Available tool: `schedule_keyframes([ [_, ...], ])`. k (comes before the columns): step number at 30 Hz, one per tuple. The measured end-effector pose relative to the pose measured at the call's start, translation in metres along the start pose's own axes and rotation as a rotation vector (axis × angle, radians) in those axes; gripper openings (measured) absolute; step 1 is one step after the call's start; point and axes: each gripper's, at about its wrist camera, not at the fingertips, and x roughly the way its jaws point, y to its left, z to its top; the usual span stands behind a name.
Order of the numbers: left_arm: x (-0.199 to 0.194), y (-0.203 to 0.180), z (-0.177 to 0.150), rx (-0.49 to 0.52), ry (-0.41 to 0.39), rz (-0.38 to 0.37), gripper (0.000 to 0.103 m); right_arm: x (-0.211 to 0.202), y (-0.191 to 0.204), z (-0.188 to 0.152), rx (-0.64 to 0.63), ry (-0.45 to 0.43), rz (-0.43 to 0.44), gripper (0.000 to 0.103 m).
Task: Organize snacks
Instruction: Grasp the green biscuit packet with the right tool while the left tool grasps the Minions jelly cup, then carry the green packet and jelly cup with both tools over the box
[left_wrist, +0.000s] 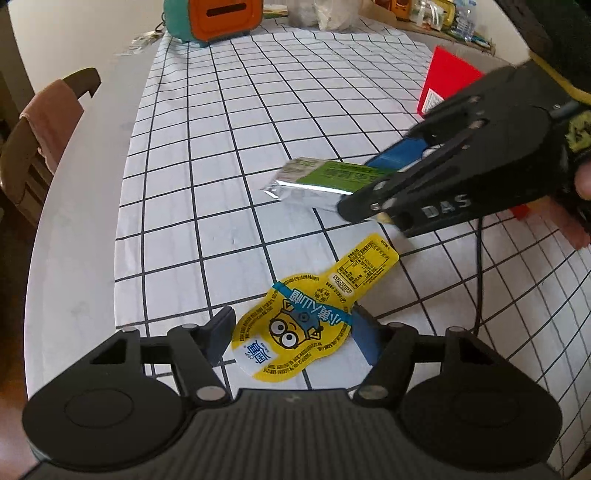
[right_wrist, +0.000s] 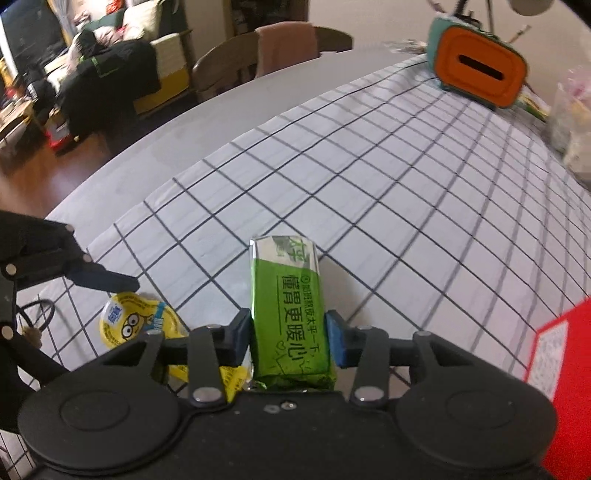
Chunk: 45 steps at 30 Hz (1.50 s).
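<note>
Much is cut off: the red box on the bench shows only one corner and a white label too small to read at 2 o'clock in the left wrist view, and the right hand-held gripper hides its lower part there. The orange and teal case at 12 o'clock is cropped by the top edge, and the clutter beside it is blurred. The near end of the green biscuit pack runs under the right hand-held gripper body in the right wrist view. That gripper has its two blue pads pressed on the pack's long sides, narrowly set, and the pack's silver far end points to 12 o'clock over the checked cloth. The left hand-held gripper stands about half open around the yellow jelly cup, which lies on the cloth between its fingers; the left finger looks to be at the lid's rim, though whether the pads press on it cannot be told. The cup's lid shows a goggled cartoon figure, a blue band with Chinese characters and the word "minions" on its tab, beside a nutrition table too fine to read. The green pack carries Chinese print only. "DAS" is moulded on the right gripper's side. A chair stands at 9 o'clock.
</note>
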Motion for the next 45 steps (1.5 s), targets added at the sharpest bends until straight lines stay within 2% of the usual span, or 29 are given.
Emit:
schedule_keyframes([
  [8,-0.009,-0.003,-0.003,-0.029,-0.001,0.014,0.068,-0.036,-0.010,-0.016,0.081,-0.039,-0.002,0.041],
  [13,-0.021,-0.007,-0.001,-0.047,-0.015,0.019,0.068,-0.062,-0.013,-0.026,0.106,-0.060,-0.031,0.041],
  [22,-0.051,-0.032,0.022,-0.034,-0.062,0.052,0.068,-0.117,-0.028,-0.042,0.136,-0.119,-0.087,0.041],
  [32,-0.075,-0.086,0.066,0.004,-0.135,0.061,0.068,-0.172,-0.067,-0.066,0.188,-0.204,-0.155,0.041],
  [45,-0.076,-0.179,0.124,0.036,-0.180,0.085,0.068,-0.220,-0.129,-0.107,0.237,-0.254,-0.220,0.041],
])
